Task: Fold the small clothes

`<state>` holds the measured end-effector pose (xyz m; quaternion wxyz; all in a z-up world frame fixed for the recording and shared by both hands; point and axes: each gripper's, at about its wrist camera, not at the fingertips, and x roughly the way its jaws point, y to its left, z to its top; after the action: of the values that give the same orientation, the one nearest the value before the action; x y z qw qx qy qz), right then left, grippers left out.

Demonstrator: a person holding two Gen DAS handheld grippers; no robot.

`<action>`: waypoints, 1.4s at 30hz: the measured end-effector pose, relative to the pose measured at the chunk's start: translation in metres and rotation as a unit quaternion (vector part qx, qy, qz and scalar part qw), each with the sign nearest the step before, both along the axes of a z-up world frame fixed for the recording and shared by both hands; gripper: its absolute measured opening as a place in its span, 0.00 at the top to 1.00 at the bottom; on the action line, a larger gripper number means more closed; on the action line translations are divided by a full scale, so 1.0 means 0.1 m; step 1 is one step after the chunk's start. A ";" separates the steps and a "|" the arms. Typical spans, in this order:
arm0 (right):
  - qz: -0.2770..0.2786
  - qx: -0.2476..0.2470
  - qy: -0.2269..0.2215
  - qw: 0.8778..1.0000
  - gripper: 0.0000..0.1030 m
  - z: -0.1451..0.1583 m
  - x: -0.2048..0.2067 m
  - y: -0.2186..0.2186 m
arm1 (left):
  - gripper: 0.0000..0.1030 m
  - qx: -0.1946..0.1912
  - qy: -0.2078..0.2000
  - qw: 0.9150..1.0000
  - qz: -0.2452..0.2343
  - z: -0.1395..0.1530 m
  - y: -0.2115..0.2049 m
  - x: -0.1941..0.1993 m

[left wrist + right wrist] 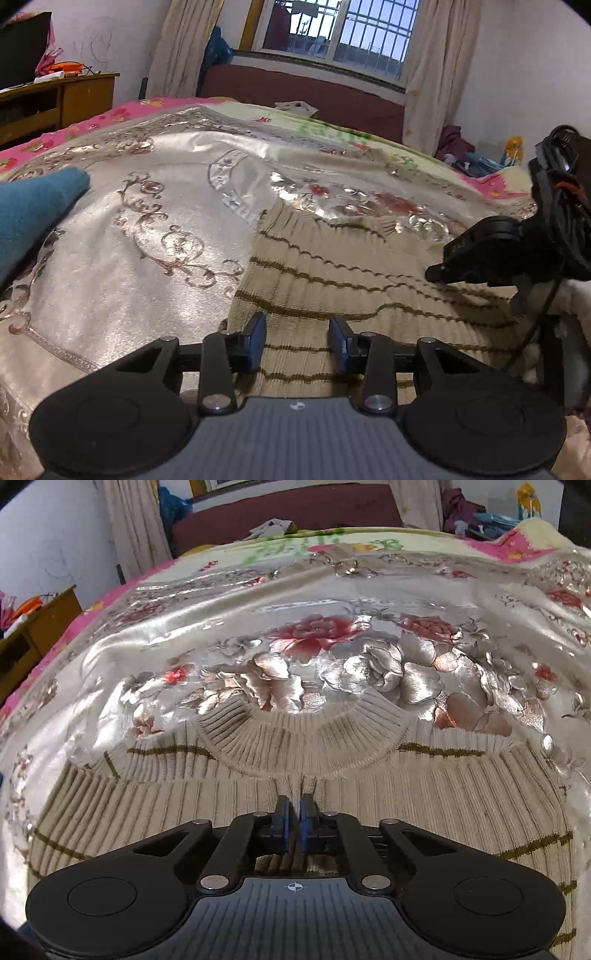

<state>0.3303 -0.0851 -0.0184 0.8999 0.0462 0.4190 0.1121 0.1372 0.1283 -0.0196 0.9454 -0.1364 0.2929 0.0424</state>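
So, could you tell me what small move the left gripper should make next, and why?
Probably close the left gripper on the beige striped sweater. Its jaws stand open over the knit lying on the satin bedspread, while the right gripper looks already pinched on the fabric below the collar, so a two-handed fold needs a second hold.

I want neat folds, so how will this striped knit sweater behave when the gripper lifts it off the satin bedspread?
The sweater will probably drape limply: its ribbed knit already puckers at the right gripper. It may slide easily, since the bedspread looks glossy. The open left gripper could steady it.
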 end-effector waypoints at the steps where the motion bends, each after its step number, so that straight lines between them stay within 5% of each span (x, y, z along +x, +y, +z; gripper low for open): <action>1: -0.001 0.005 0.002 1.000 0.88 0.03 0.00 -0.01 | 0.59 0.001 0.002 1.000 0.001 -0.01 0.00 0.00; 9: 0.049 0.023 -0.035 0.998 0.87 0.36 -0.26 0.17 | 0.59 -0.002 0.003 1.000 0.010 -0.01 0.03 0.00; 16: 0.144 -0.001 -0.005 0.990 0.87 0.09 -0.45 0.68 | 0.59 0.000 0.004 1.000 0.010 -0.01 0.03 0.01; 25: 0.077 -0.011 -0.008 0.997 0.93 -0.04 -0.20 0.62 | 0.59 -0.012 -0.005 1.000 0.023 0.00 0.12 0.01; 34: 0.068 0.027 -0.016 0.997 0.84 0.08 -0.25 0.48 | 0.59 -0.011 -0.009 1.000 0.024 -0.01 0.12 0.02; 42: -0.004 0.033 -0.055 0.998 0.77 0.33 -0.70 -0.39 | 0.59 -0.001 -0.008 1.000 0.022 -0.03 0.09 0.02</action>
<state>0.2608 -0.1244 0.0148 0.9200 0.0713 0.3648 0.1243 0.1390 0.1369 -0.0231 0.9466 -0.1439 0.2819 0.0622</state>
